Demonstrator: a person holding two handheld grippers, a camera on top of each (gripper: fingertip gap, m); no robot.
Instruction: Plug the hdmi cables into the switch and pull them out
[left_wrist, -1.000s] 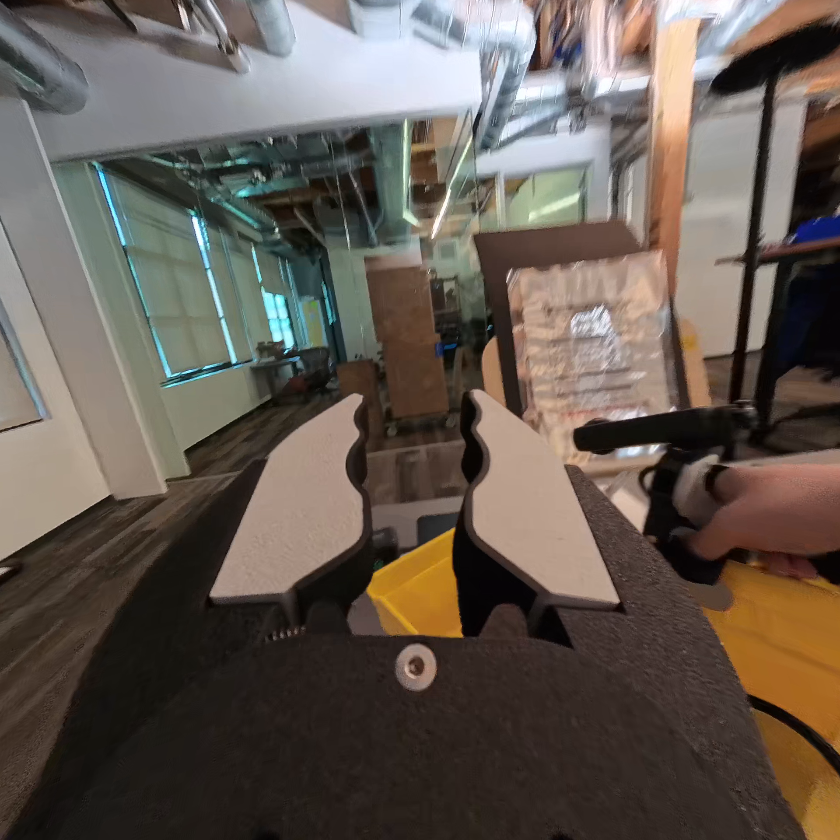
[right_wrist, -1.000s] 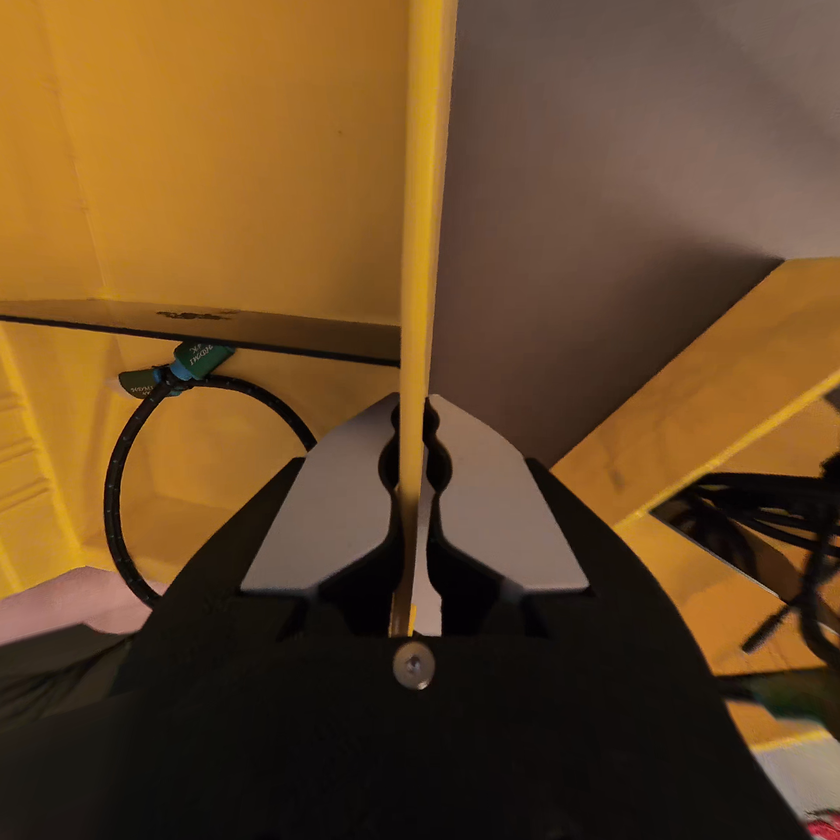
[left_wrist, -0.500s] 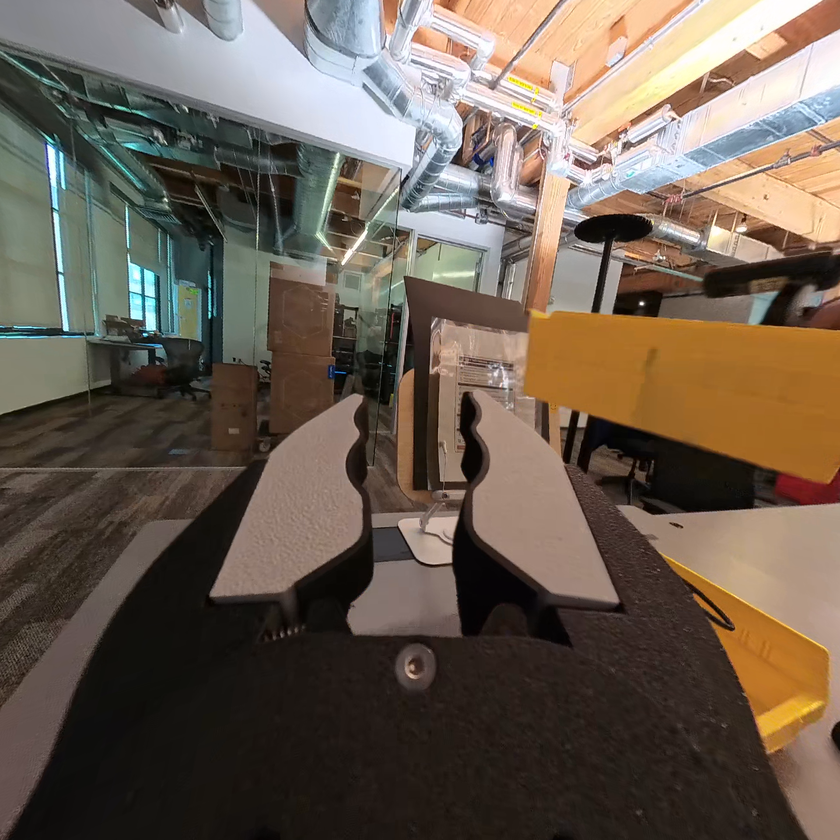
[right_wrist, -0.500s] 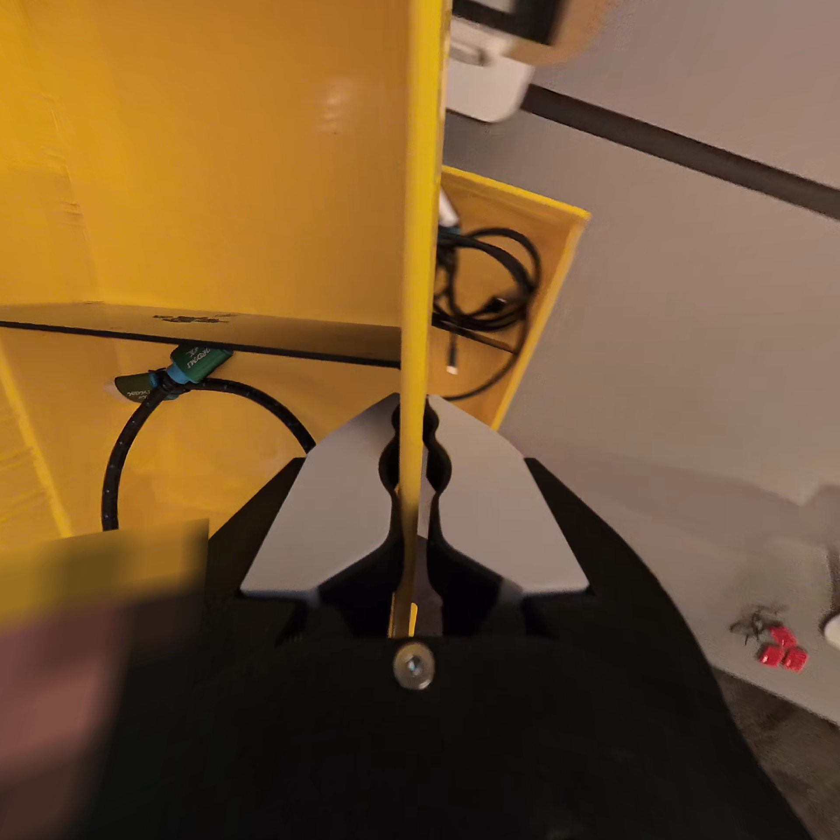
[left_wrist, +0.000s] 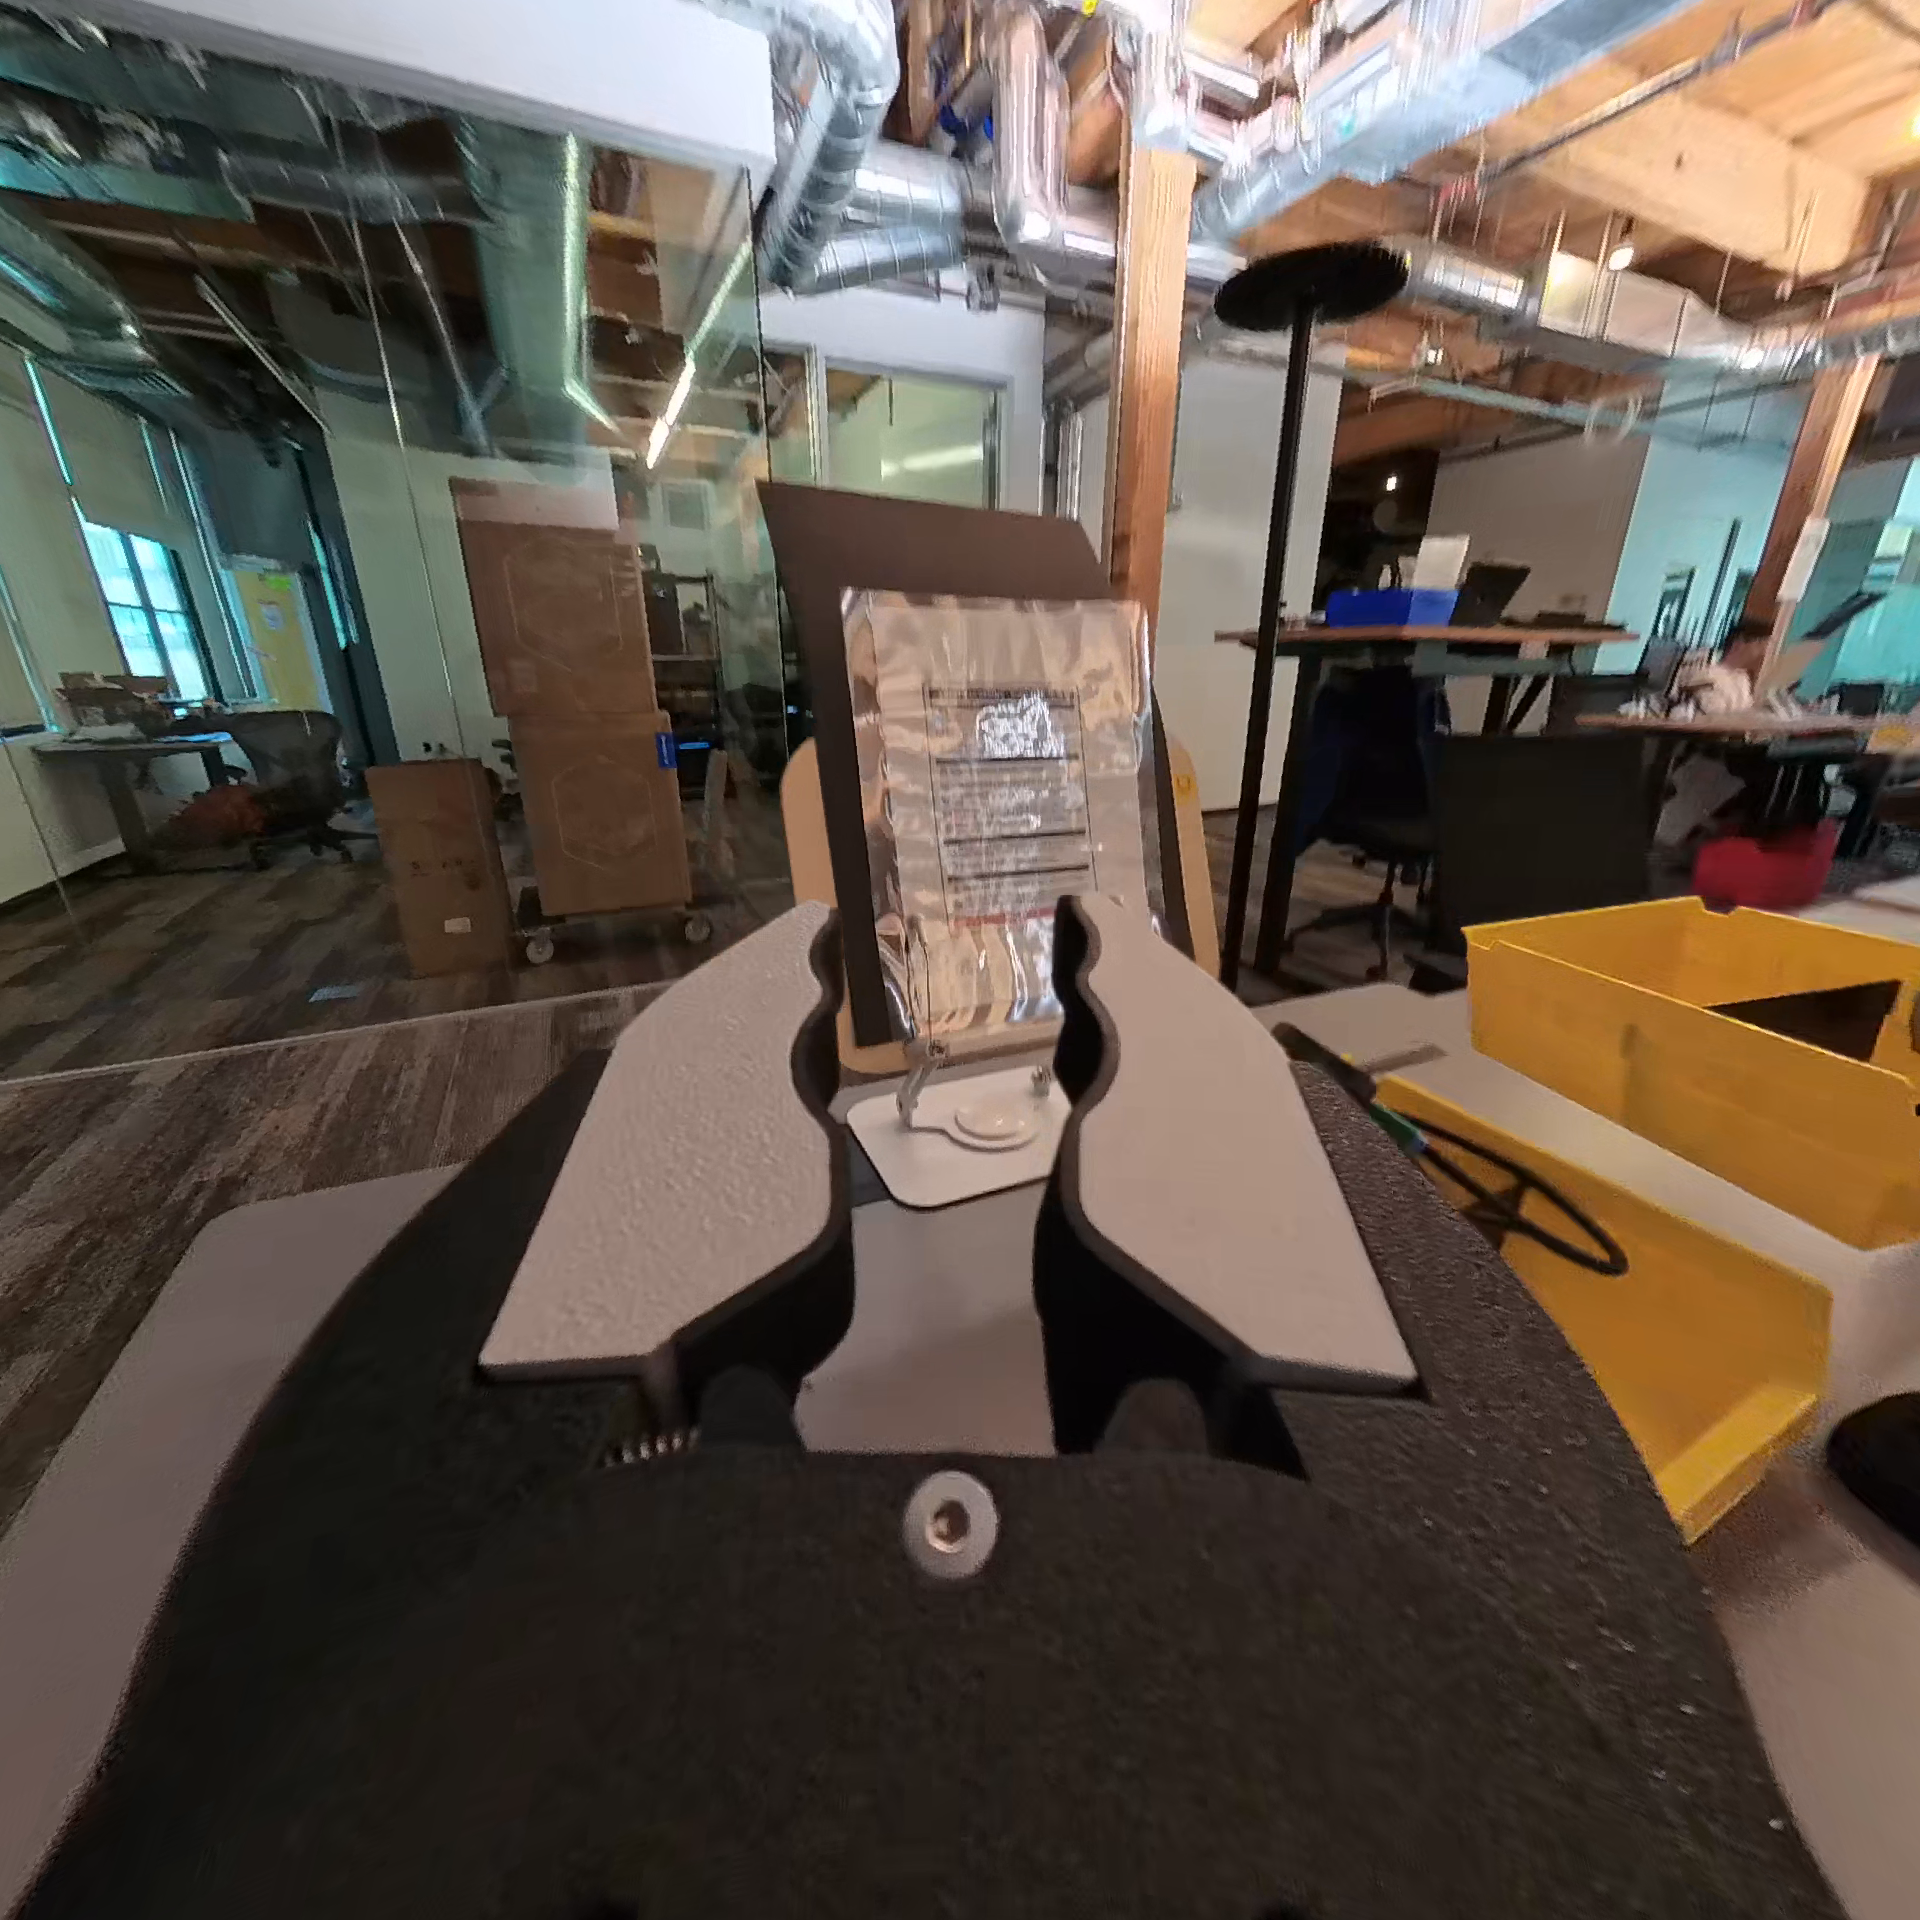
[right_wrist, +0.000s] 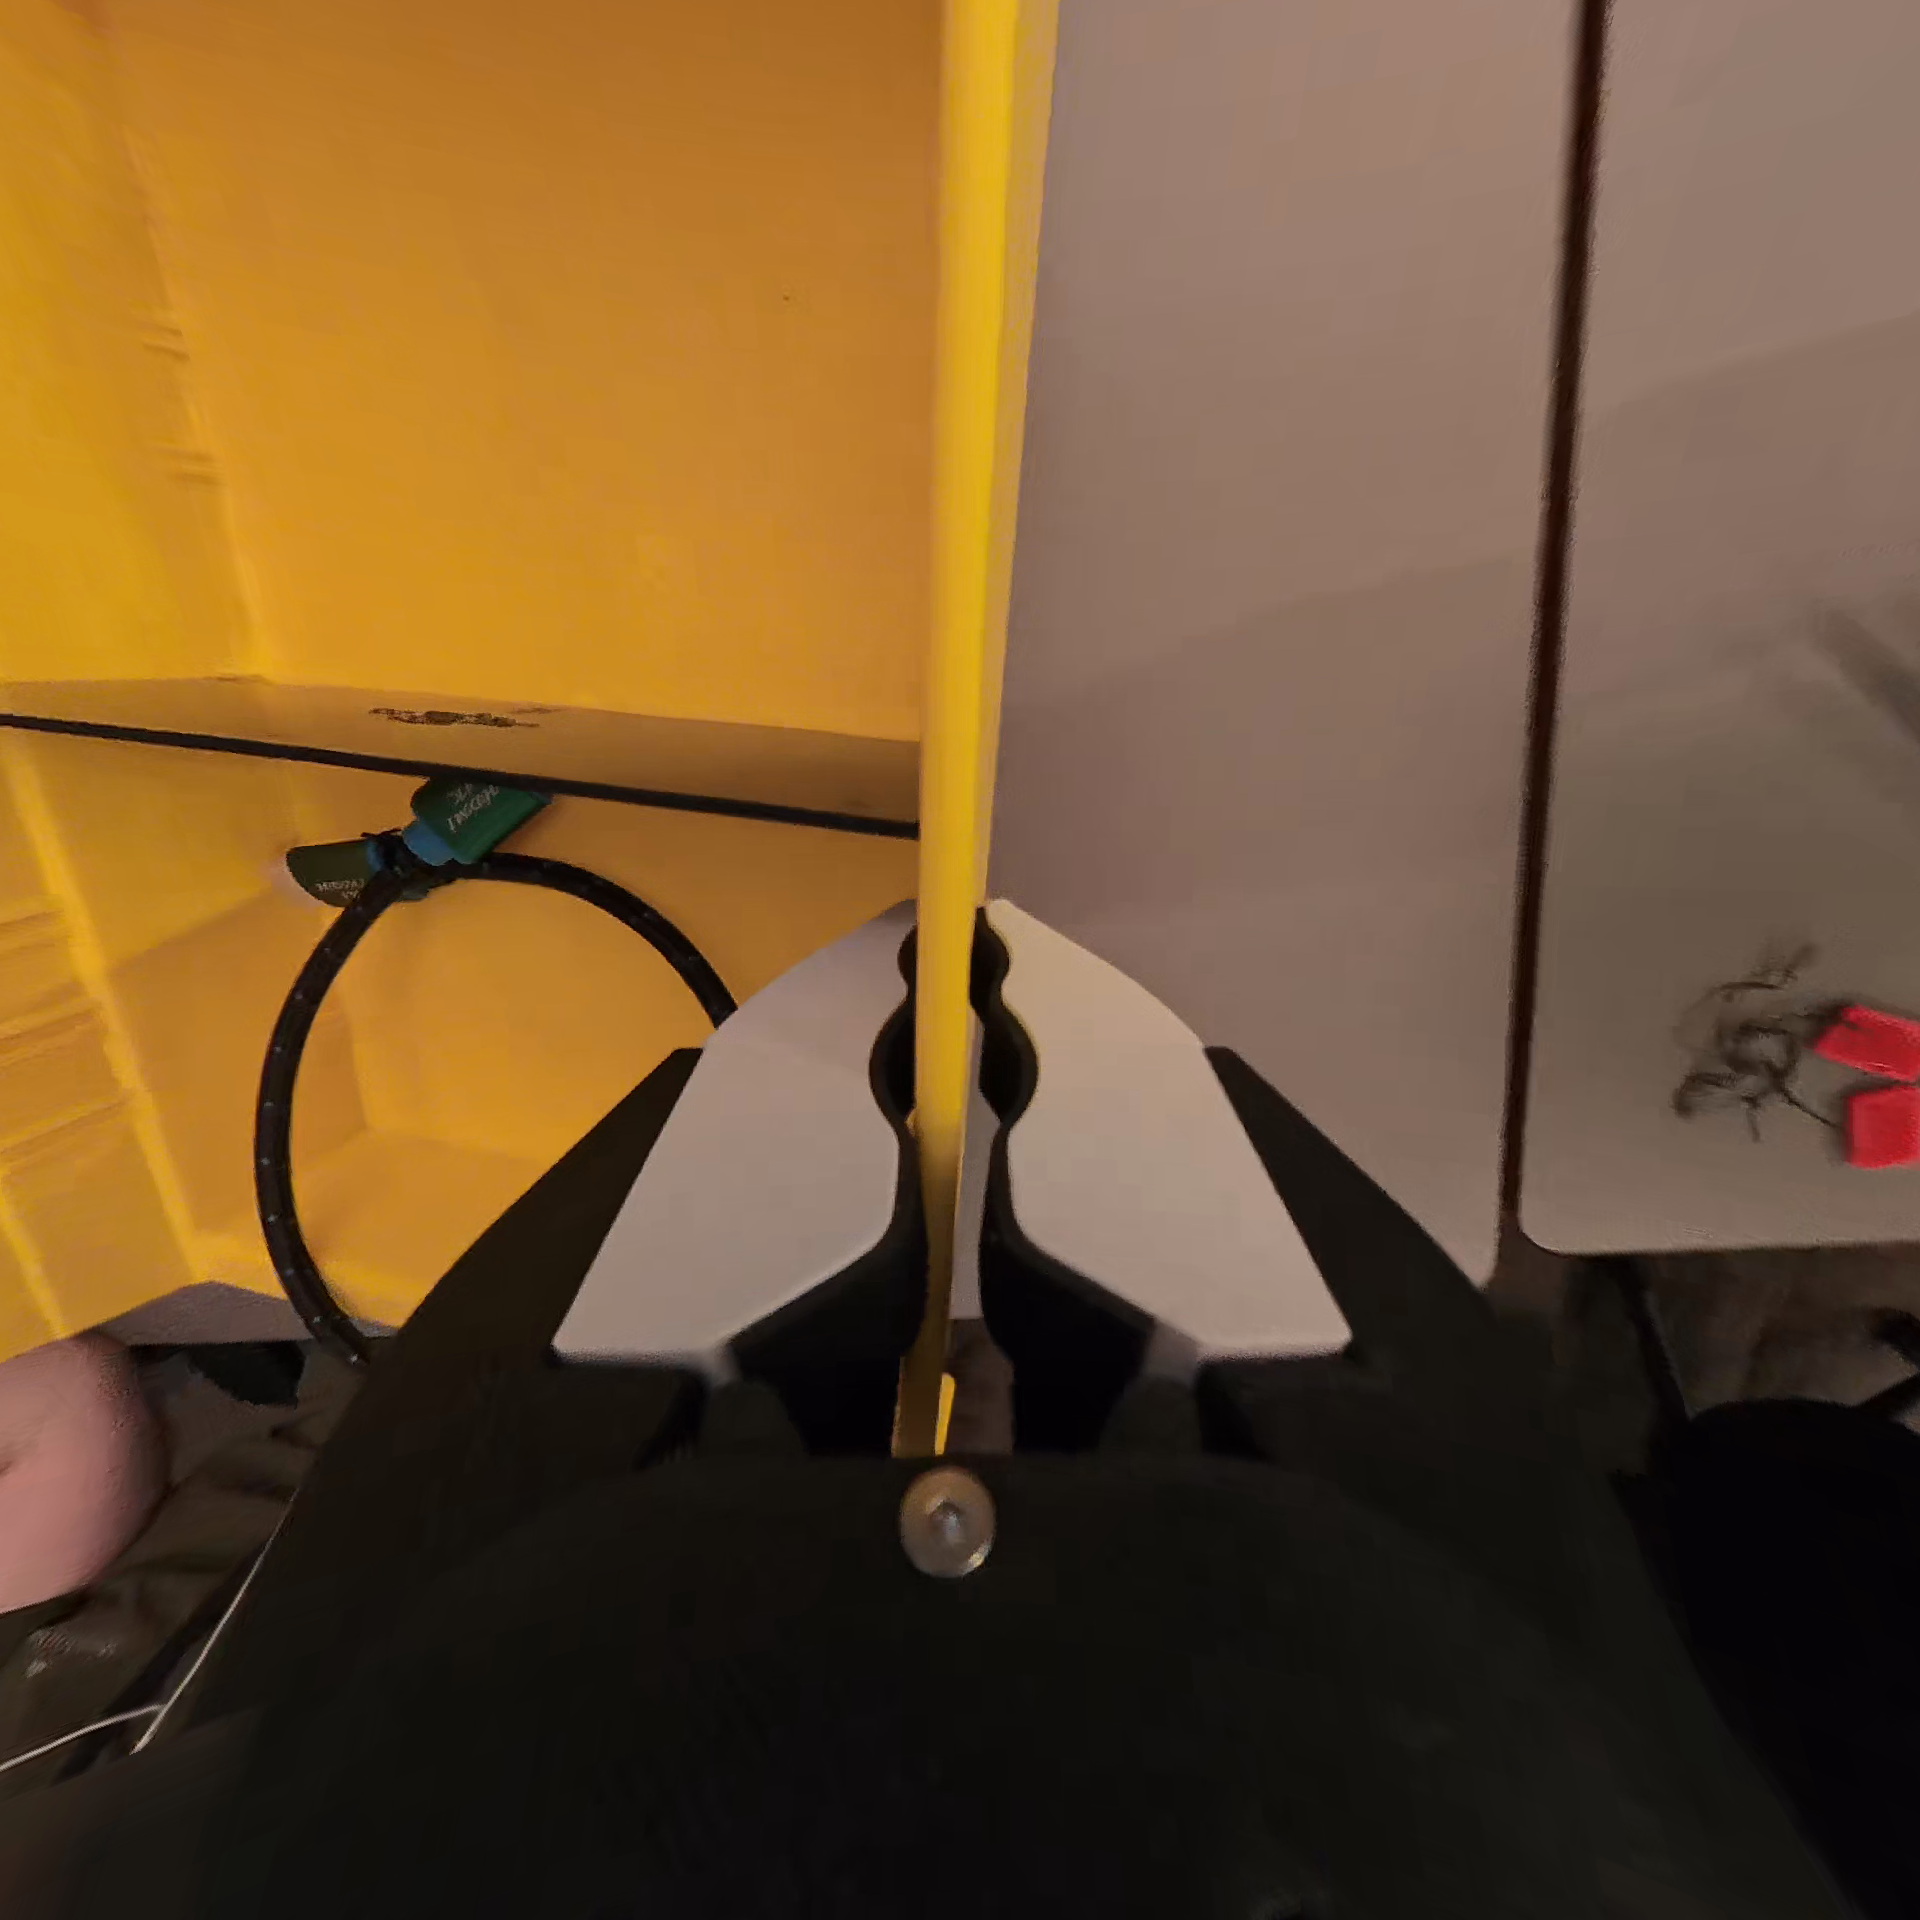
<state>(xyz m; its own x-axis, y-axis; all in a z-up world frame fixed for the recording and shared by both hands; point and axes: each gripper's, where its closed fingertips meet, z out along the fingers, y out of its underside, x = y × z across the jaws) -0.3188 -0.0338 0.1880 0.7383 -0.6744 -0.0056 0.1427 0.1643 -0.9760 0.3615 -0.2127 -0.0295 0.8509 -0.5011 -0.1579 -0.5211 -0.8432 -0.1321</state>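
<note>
My right gripper (right_wrist: 948, 920) is shut on the thin side wall of a yellow bin (right_wrist: 987, 416). Inside that bin lies a coiled black braided HDMI cable (right_wrist: 301, 1049) with green plugs (right_wrist: 468, 821), under a divider. My left gripper (left_wrist: 945, 925) is open and empty, held above the grey table (left_wrist: 935, 1309). In the left wrist view a yellow bin (left_wrist: 1662, 1351) with a black cable loop (left_wrist: 1527, 1216) lies to the right of it. No switch is in view.
A second yellow bin (left_wrist: 1662, 1049) stands farther right. A white stand base (left_wrist: 956, 1143) with a plastic-wrapped board (left_wrist: 997, 821) is straight ahead of the left gripper. Red tags with thin black strings (right_wrist: 1870, 1081) lie on the table near a seam (right_wrist: 1548, 623). A hand (right_wrist: 52, 1455) shows at the lower left. One gripper's finger ends stand about 75 centimeters off the other's.
The right gripper kept its hold on the bin wall and swung the bin over the table. In the left wrist view the raised yellow bin has come down to the right.
</note>
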